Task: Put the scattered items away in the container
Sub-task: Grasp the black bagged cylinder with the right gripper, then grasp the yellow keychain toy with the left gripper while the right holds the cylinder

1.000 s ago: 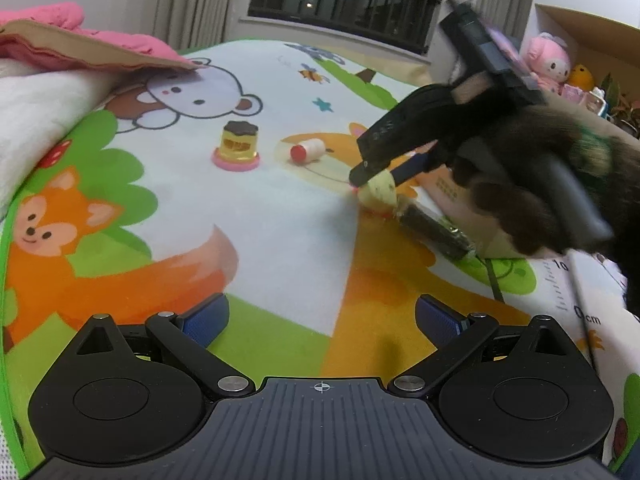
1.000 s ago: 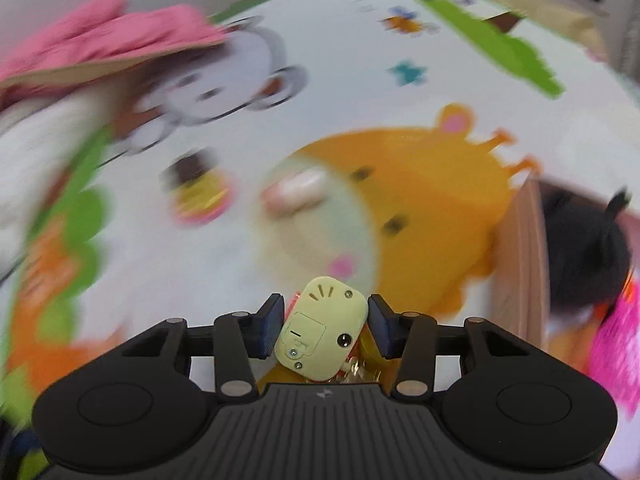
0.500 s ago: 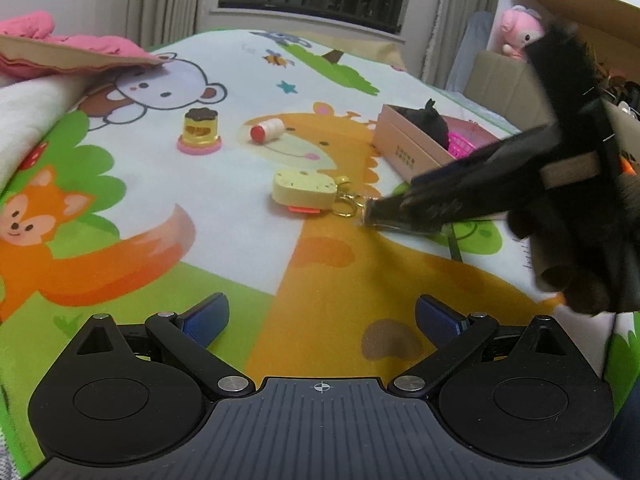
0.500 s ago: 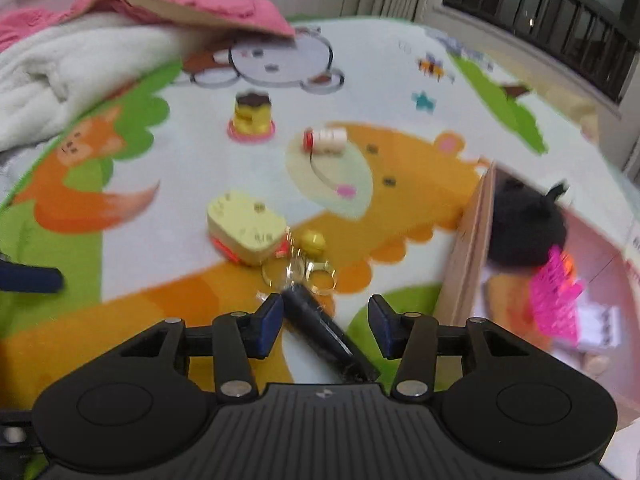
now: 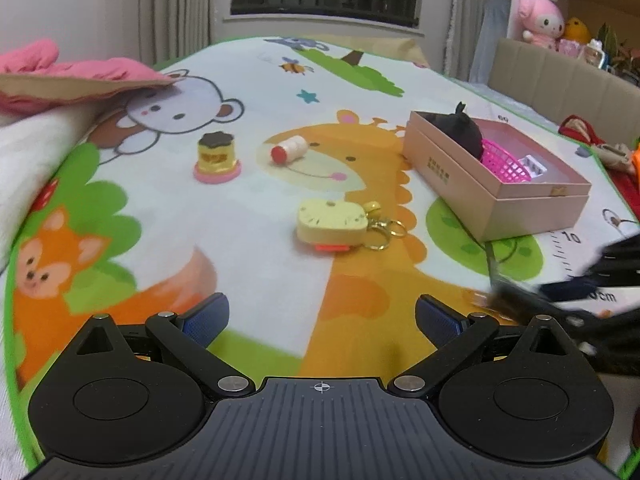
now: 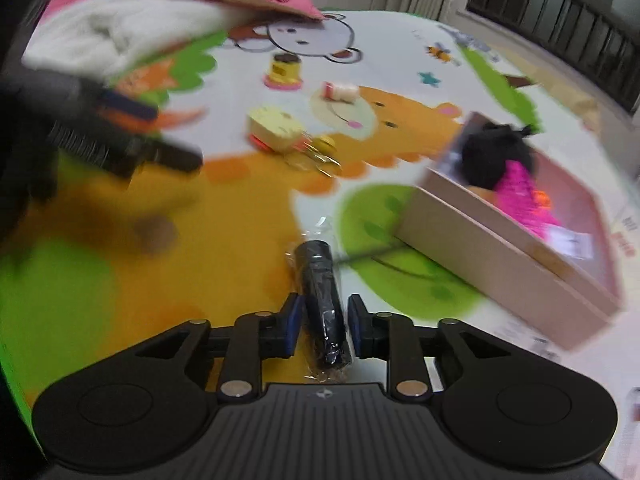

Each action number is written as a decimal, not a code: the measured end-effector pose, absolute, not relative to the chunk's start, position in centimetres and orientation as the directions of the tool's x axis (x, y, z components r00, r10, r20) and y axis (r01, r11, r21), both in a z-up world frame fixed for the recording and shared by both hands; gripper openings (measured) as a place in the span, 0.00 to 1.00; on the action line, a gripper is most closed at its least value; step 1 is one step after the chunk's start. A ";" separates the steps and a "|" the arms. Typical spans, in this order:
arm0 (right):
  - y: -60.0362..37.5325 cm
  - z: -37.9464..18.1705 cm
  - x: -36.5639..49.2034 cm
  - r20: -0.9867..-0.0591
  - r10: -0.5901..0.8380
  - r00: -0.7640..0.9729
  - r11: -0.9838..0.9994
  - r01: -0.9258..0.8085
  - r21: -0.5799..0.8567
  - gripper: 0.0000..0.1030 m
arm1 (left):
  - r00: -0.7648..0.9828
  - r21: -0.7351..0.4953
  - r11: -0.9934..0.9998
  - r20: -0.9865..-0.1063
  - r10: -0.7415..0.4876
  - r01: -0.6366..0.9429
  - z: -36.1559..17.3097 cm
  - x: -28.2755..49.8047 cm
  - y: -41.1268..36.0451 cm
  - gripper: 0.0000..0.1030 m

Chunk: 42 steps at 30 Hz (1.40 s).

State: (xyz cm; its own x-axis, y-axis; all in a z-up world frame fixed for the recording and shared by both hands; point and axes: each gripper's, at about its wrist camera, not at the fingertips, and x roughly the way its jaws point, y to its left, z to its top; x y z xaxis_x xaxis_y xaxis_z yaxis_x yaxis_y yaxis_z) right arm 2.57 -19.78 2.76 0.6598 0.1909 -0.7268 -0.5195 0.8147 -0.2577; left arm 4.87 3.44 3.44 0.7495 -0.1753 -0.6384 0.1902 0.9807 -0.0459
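Note:
The pink box stands on the play mat and holds a black plush, a pink basket and a small white item. My right gripper sits around a black wrapped cylinder lying on the mat; a small gap shows on each side of it. My left gripper is open and empty above the mat. A yellow keychain toy, a white spool with a red end and a yellow pudding toy lie on the mat.
A white blanket and pink cushion lie at the left edge. A shelf with plush toys stands at the back right. The right gripper's body shows blurred at the right of the left wrist view.
My right gripper let go of the yellow keychain toy, pulled back and came around the black cylinder. My left gripper has drawn back and stayed open.

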 end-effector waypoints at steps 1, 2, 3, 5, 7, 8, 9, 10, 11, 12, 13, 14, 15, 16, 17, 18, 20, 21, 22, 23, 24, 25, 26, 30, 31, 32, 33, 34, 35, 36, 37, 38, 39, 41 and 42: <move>-20.5 2.6 2.4 -0.703 0.124 0.701 0.821 -0.470 -0.324 0.47 | 0.748 -0.045 0.981 -0.640 -0.174 0.190 3.4 5.2 3.1 0.99; -21.2 2.3 2.4 -0.677 0.058 0.734 0.826 -0.416 -0.381 0.49 | 0.747 -0.049 0.981 -0.641 -0.177 0.190 3.5 5.4 2.7 0.99; -21.8 2.1 2.5 -0.655 0.002 0.756 0.831 -0.365 -0.419 0.49 | 0.745 -0.056 0.980 -0.641 -0.182 0.191 3.5 5.5 2.5 0.99; -23.3 2.1 2.7 -0.640 -0.042 0.767 0.867 -0.290 -0.405 0.53 | 0.738 -0.059 0.978 -0.647 -0.190 0.200 3.4 5.5 1.9 0.99; -24.8 2.6 2.6 -0.656 0.003 0.755 0.919 -0.261 -0.296 0.72 | 0.730 -0.050 0.977 -0.657 -0.188 0.206 3.2 5.3 1.4 0.99; -25.3 2.8 2.3 -0.652 0.017 0.758 0.938 -0.238 -0.252 0.75 | 0.725 -0.048 0.977 -0.663 -0.187 0.208 3.1 5.1 1.3 0.99; -25.6 3.0 1.9 -0.640 0.022 0.768 0.952 -0.211 -0.221 0.75 | 0.721 -0.050 0.977 -0.666 -0.189 0.209 3.0 4.9 1.2 0.99; -25.7 3.1 1.5 -0.628 0.021 0.778 0.961 -0.189 -0.202 0.75 | 0.717 -0.053 0.976 -0.670 -0.192 0.211 2.9 4.7 1.1 0.99; -25.8 3.0 1.0 -0.620 0.020 0.785 0.965 -0.176 -0.192 0.75 | 0.713 -0.056 0.975 -0.674 -0.194 0.213 2.8 4.5 1.0 0.99; -25.8 2.8 0.7 -0.620 0.017 0.784 0.966 -0.172 -0.191 0.76 | 0.708 -0.057 0.975 -0.678 -0.197 0.216 2.7 4.4 0.9 0.99; -25.8 2.5 0.6 -0.625 0.006 0.780 0.965 -0.168 -0.201 0.76 | 0.704 -0.058 0.974 -0.681 -0.199 0.219 2.6 4.3 0.9 0.99; -26.0 2.1 0.6 -0.629 -0.021 0.777 0.962 -0.156 -0.225 0.76 | 0.700 -0.057 0.973 -0.685 -0.200 0.223 2.5 4.3 0.8 0.99; -26.3 1.7 0.7 -0.625 -0.062 0.778 0.958 -0.130 -0.257 0.76 | 0.697 -0.057 0.973 -0.688 -0.201 0.225 2.5 4.2 0.7 0.99; -26.9 1.4 1.0 -0.615 -0.112 0.781 0.954 -0.090 -0.287 0.76 | 0.696 -0.058 0.972 -0.689 -0.203 0.227 2.5 4.2 0.6 0.99; -27.5 1.3 1.5 -0.604 -0.161 0.781 0.950 -0.043 -0.309 0.76 | 0.696 -0.062 0.972 -0.687 -0.208 0.229 2.5 4.1 0.5 0.99; -28.1 1.4 2.0 -0.587 -0.215 0.780 0.945 0.015 -0.326 0.76 | 0.697 -0.068 0.971 -0.685 -0.213 0.230 2.5 4.0 0.5 0.99; -29.4 1.8 2.7 -0.557 -0.293 0.777 0.937 0.118 -0.328 0.76 | 0.696 -0.083 0.969 -0.681 -0.226 0.234 2.6 3.8 0.2 0.99; -29.9 2.1 2.7 -0.557 -0.284 0.780 0.947 0.137 -0.292 0.76 | 0.695 -0.087 0.967 -0.680 -0.232 0.238 2.7 3.8 0.0 0.99; -30.3 2.6 2.6 -0.562 -0.250 0.789 0.962 0.134 -0.239 0.77 | 0.694 -0.089 0.965 -0.680 -0.239 0.246 2.7 3.7 -0.2 0.99; -30.4 2.9 2.3 -0.565 -0.199 0.801 0.976 0.111 -0.187 0.79 | 0.692 -0.089 0.963 -0.679 -0.245 0.255 2.7 3.6 -0.4 0.99; -30.2 3.2 2.0 -0.563 -0.146 0.813 0.986 0.077 -0.145 0.86 | 0.690 -0.089 0.961 -0.679 -0.250 0.261 2.6 3.6 -0.6 0.99; -29.8 3.3 1.8 -0.561 -0.099 0.822 0.992 0.037 -0.122 0.94 | 0.688 -0.089 0.960 -0.680 -0.252 0.264 2.6 3.5 -0.7 0.99; -29.1 3.3 1.6 -0.562 -0.060 0.825 0.994 -0.004 -0.112 0.98 | 0.686 -0.090 0.960 -0.682 -0.255 0.266 2.5 3.5 -0.8 0.99; -26.4 2.5 2.7 -0.589 -0.028 0.807 0.989 -0.062 -0.131 1.00 | 0.681 -0.092 0.960 -0.686 -0.254 0.264 2.1 3.4 -1.0 0.99; -25.8 2.2 3.3 -0.595 -0.035 0.803 0.989 -0.056 -0.135 1.00 | 0.681 -0.091 0.960 -0.687 -0.253 0.264 2.1 3.3 -1.0 0.99; -25.3 1.9 3.9 -0.603 -0.038 0.797 0.990 -0.053 -0.132 1.00 | 0.681 -0.091 0.960 -0.687 -0.252 0.263 2.0 3.3 -0.9 0.99; -25.0 1.6 4.6 -0.612 -0.043 0.790 0.991 -0.045 -0.128 1.00 | 0.681 -0.092 0.960 -0.687 -0.252 0.263 2.0 3.2 -0.8 0.99; -24.9 1.3 5.1 -0.622 -0.048 0.782 0.992 -0.034 -0.120 1.00 | 0.682 -0.092 0.960 -0.687 -0.252 0.263 2.0 3.2 -0.8 0.99; -24.9 1.1 5.7 -0.637 -0.044 0.769 0.994 -0.028 -0.103 1.00 | 0.684 -0.091 0.961 -0.685 -0.251 0.262 2.0 3.2 -0.7 0.99; -25.0 0.9 6.3 -0.655 -0.035 0.755 0.996 -0.024 -0.081 1.00 | 0.688 -0.090 0.962 -0.681 -0.249 0.260 2.0 3.2 -0.6 0.99; -25.3 0.8 6.6 -0.667 -0.028 0.744 0.998 -0.017 -0.060 0.97 | 0.694 -0.088 0.962 -0.676 -0.248 0.258 2.1 3.3 -0.4 0.99; -25.5 0.7 6.7 -0.671 -0.021 0.741 0.999 -0.012 -0.045 0.93 | 0.700 -0.085 0.962 -0.670 -0.247 0.258 2.1 3.4 -0.3 0.99; -25.6 0.7 6.4 -0.667 -0.018 0.744 0.999 -0.009 -0.038 0.90 | 0.707 -0.080 0.963 -0.663 -0.244 0.257 2.2 3.6 -0.2 0.99; -25.6 1.0 5.6 -0.647 -0.021 0.762 0.999 -0.005 -0.038 0.85 | 0.729 -0.051 0.966 -0.646 -0.226 0.254 2.3 4.3 -0.2 0.99; -25.7 1.2 5.0 -0.640 -0.019 0.768 0.999 -0.006 -0.037 0.84 | 0.742 -0.031 0.968 -0.636 -0.212 0.249 2.3 4.8 -0.2 0.99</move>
State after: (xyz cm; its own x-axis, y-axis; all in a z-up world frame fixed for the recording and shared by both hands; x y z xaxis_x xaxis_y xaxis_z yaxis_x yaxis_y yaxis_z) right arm 5.02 -25.67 1.21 0.7678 -0.0188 -0.6404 -0.0063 0.9993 -0.0369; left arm 4.85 -0.17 2.31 0.7424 -0.2117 -0.6356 0.2491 0.9680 -0.0314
